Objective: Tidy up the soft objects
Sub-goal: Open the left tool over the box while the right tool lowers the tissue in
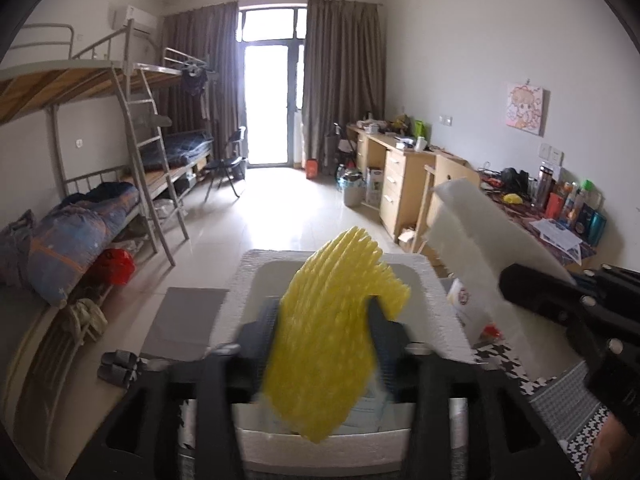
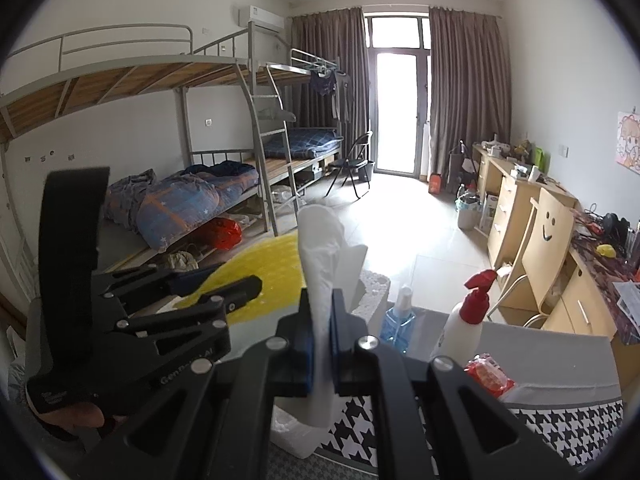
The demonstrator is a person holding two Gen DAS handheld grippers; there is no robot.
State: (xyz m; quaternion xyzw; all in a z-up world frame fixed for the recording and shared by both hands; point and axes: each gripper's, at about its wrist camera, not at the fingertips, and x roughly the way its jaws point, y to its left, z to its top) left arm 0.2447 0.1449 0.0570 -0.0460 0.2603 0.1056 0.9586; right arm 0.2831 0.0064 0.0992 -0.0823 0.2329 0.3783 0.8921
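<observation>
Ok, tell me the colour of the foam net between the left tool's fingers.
Yellow foam net, clearest in the left wrist view.

The black right gripper (image 2: 322, 344) has blue-padded fingers (image 2: 305, 350), silver screws and linkage arms with triangular cutouts.

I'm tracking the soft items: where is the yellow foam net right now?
In the left wrist view the yellow foam net sits centre, between the left gripper fingers, above the white foam box.
</observation>
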